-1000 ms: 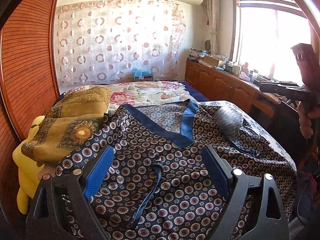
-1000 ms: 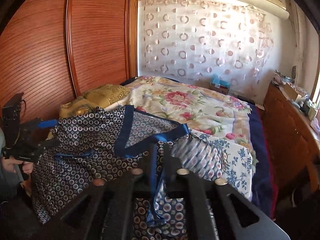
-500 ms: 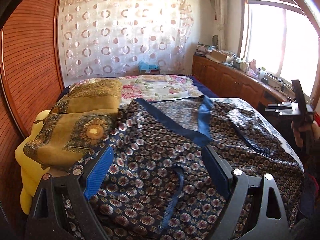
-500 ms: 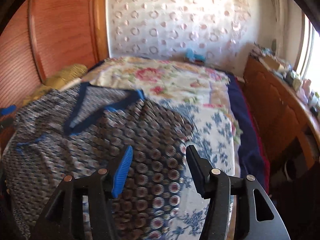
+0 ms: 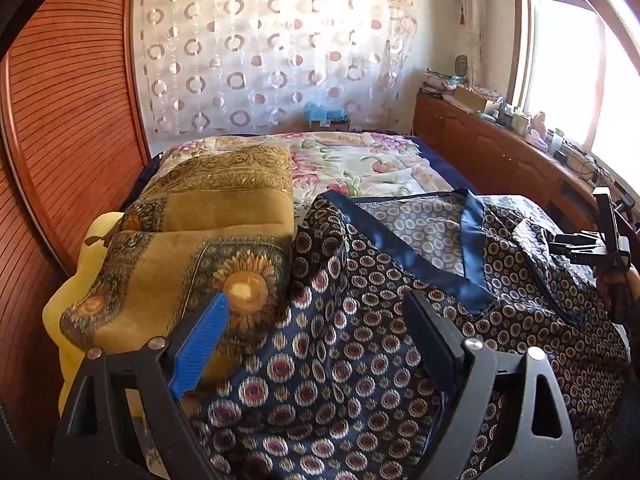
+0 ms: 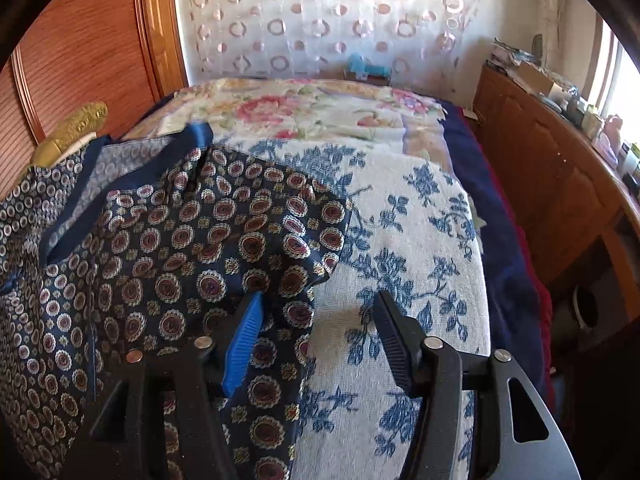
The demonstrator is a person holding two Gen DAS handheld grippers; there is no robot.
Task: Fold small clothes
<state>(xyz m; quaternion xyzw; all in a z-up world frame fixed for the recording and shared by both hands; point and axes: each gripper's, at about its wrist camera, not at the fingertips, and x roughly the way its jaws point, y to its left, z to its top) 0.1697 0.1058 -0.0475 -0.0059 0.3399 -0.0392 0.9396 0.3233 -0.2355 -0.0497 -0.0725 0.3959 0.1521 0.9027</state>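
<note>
Garment: navy patterned top (image 5: 360, 360) with blue V-neck trim (image 5: 404, 256) lies spread face-up over the near end of the bed, collar toward the far side; its right-hand edge (image 6: 320, 240) rests on a white cloth with blue flowers (image 6: 408, 240).
Surroundings: two gold sunflower cushions (image 5: 192, 280) sit just beside the top on the left; a floral bedspread (image 5: 360, 160) covers the far part of the bed.
Step in hand: judged as lining up both grippers on the outer edges of the top for a side fold; no fold is made yet.
How to do it well: take the fabric at the very edge on each side, at matching depth from the collar, so the fold line runs straight. Pinch a single layer, clear of the flowered cloth underneath on the right and clear of the cushion on the left. Lift only enough to free the cloth, then carry it toward the middle and lay it flat.
Left gripper (image 5: 316, 332): spread wide, hovering above the left part of the top near the cushion; jaws have just narrowed slightly, nothing pinched, cloth visible between them but not pressed.
Right gripper (image 6: 320, 332): about half open, having just been opening; it straddles the right-hand edge of the top, blue pad (image 6: 244, 344) over patterned fabric, the other pad over the flowered cloth. No pad presses on the cloth; contact with the surface below cannot be told.
Risk: slippery-looking fabric may slide, or the under-cloth may be caught along with it.
</note>
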